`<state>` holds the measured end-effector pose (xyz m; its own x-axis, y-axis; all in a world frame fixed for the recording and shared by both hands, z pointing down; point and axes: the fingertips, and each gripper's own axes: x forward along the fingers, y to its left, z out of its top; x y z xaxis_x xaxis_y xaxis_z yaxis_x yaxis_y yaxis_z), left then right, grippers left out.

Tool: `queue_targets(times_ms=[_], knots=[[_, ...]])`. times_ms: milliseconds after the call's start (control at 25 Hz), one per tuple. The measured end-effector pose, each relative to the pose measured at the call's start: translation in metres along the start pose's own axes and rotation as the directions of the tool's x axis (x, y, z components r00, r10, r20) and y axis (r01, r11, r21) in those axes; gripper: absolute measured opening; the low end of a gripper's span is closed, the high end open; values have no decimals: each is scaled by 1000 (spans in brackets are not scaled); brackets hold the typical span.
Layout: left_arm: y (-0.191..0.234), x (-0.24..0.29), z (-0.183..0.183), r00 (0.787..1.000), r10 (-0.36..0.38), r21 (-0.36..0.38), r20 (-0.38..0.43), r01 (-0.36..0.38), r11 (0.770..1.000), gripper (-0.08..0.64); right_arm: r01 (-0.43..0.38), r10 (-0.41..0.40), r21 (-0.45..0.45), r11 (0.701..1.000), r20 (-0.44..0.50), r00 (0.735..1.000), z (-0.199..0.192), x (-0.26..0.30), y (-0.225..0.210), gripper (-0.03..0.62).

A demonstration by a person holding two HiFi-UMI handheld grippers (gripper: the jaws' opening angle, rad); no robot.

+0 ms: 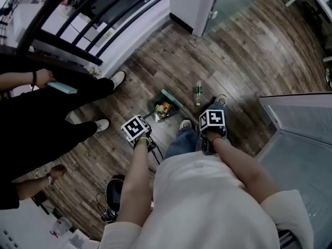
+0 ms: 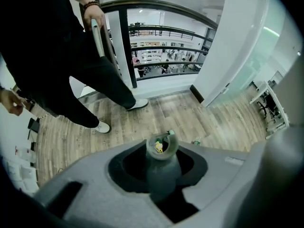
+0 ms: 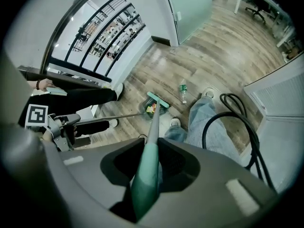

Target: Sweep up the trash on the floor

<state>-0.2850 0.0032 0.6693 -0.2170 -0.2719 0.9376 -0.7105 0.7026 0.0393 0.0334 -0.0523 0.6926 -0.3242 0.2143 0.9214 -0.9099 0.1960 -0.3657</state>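
The trash (image 1: 164, 108), small yellow and red scraps, lies inside the dustpan (image 1: 157, 112) on the floor just ahead of the person's feet. The teal broom head (image 1: 171, 98) rests against the pan's far edge. 1 clear bottle (image 1: 197, 92) with a green label lies on the boards just beside the broom head, outside the pan.

The left gripper (image 2: 161, 171) has its jaws clamped on the dustpan's gray handle (image 2: 161, 158), which is seen end-on and runs down to the pan. The right gripper (image 3: 145, 177) has its jaws pinched on the teal broom handle (image 3: 151, 137), which slants down to the broom head.

The floor (image 1: 244, 51) is brown wood plank with mixed light and dark boards. A black cable (image 3: 227, 122) loops by the person's jeans leg (image 3: 204, 122). A bystander in black (image 1: 46, 113) with 2 white shoes stands at the left, holding a flat teal item (image 1: 62, 88). Behind them a dark railing (image 1: 104, 19) borders an open drop to a lower level. A white column (image 1: 189, 4) stands ahead, and a frosted glass panel (image 1: 306, 139) closes the right side.
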Motion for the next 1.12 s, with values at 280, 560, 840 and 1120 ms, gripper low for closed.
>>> queue_targets(times_ms=[280, 560, 840, 1120], knots=[[1, 0, 1, 1000, 4, 3, -10, -4, 1000, 89, -39, 36, 40, 998, 74, 997, -1, -22, -7, 97], [-20, -2, -3, 1000, -17, 58, -1, 17, 998, 89, -87, 66, 119, 989, 175, 982, 5, -47, -38, 97], [-58, 1, -1, 998, -54, 99, -26, 56, 993, 89, -116, 63, 211, 971, 242, 968, 25, -76, -70, 97], [-97, -1, 3, 997, -68, 173, -42, 74, 982, 89, -137, 40, 301, 944, 307, 951, 37, -103, -101, 97]])
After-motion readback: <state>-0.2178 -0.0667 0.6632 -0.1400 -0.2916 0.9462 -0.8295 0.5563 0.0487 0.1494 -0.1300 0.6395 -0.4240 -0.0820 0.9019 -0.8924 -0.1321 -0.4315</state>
